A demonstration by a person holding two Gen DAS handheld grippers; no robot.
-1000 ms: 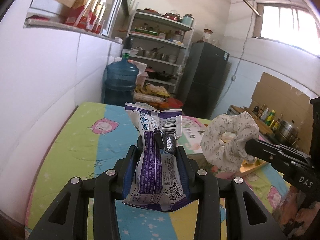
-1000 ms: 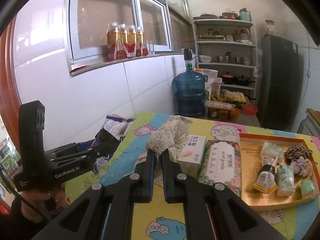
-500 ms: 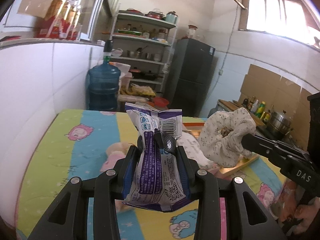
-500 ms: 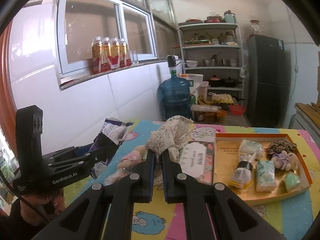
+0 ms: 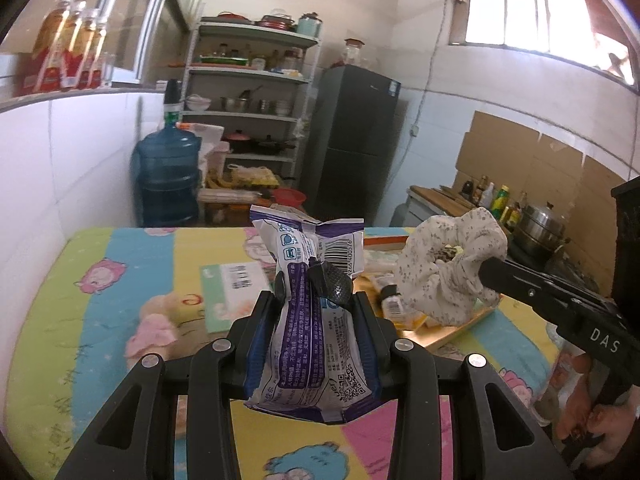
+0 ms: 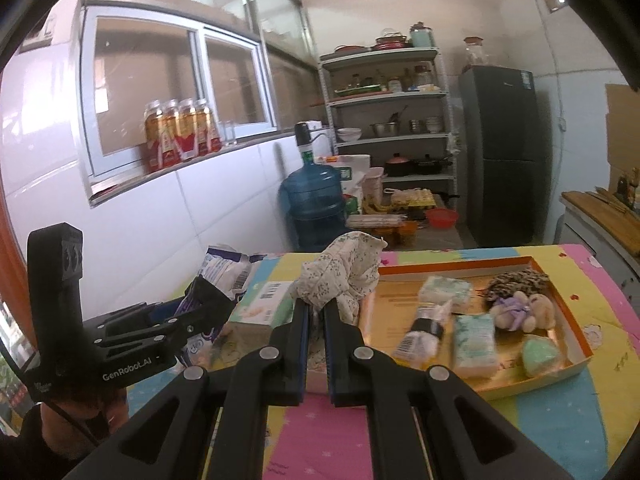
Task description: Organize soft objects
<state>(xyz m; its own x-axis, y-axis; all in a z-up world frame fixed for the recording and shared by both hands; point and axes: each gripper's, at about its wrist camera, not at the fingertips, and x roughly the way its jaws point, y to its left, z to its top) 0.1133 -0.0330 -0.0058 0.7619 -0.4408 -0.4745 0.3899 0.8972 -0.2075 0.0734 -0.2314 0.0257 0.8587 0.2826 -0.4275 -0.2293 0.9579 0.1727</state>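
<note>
A: While the snack packet [image 5: 316, 312] is clamped upright between the jaws of the left gripper [image 5: 316, 300], what has been altered since a second ago?

B: The grip is unchanged. Behind it, more of the table [image 5: 80, 300] is now seen, and the water jug [image 5: 168, 176] and shelves [image 5: 248, 92] have been shifted rightward in the left view. The flat box [image 5: 236, 284] is newly seen behind the packet.

A: And the right gripper [image 6: 316, 312]?

B: It is clenched on the floral cloth [image 6: 344, 276], which is bunched and held above the table, as before. The tray [image 6: 576, 332] has been brought nearer the middle of the right view; it lies just right of the cloth.

A: What is hidden or unclear?

B: The lower part of the packet is covered by the fingers. In the left view, most of the tray is blocked by the cloth. The small packs and plush toy [image 6: 520, 312] in the tray are blurred, so their labels cannot be read. The hand [image 5: 592, 420] on the right gripper is cut off at the edge of the left view.
</note>
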